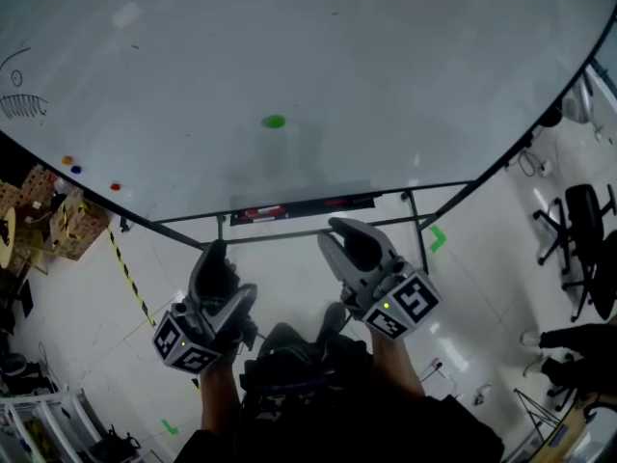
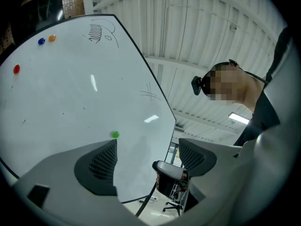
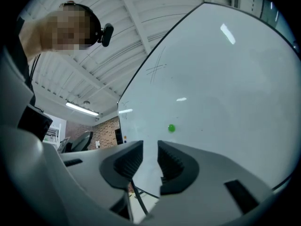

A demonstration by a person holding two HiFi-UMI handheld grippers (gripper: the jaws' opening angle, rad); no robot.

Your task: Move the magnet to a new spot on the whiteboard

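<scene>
The small round green magnet (image 1: 275, 122) sits alone near the middle of the big white whiteboard (image 1: 386, 56), well apart from the orange, blue and red magnets (image 1: 75, 168) at its left edge. Both grippers hang below the board's black marker tray (image 1: 304, 207), over a pale glossy floor (image 1: 472, 287) with a black office chair (image 1: 578, 234) to the right. The left gripper (image 2: 148, 159) is spread wide and empty, while the right gripper (image 3: 149, 159) shows only a slim gap with nothing in it.

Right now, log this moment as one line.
stage: pre-grasp | green magnet: on whiteboard, untouched | left tool: open, empty | right tool: narrowly open, empty | neither tool at magnet
</scene>
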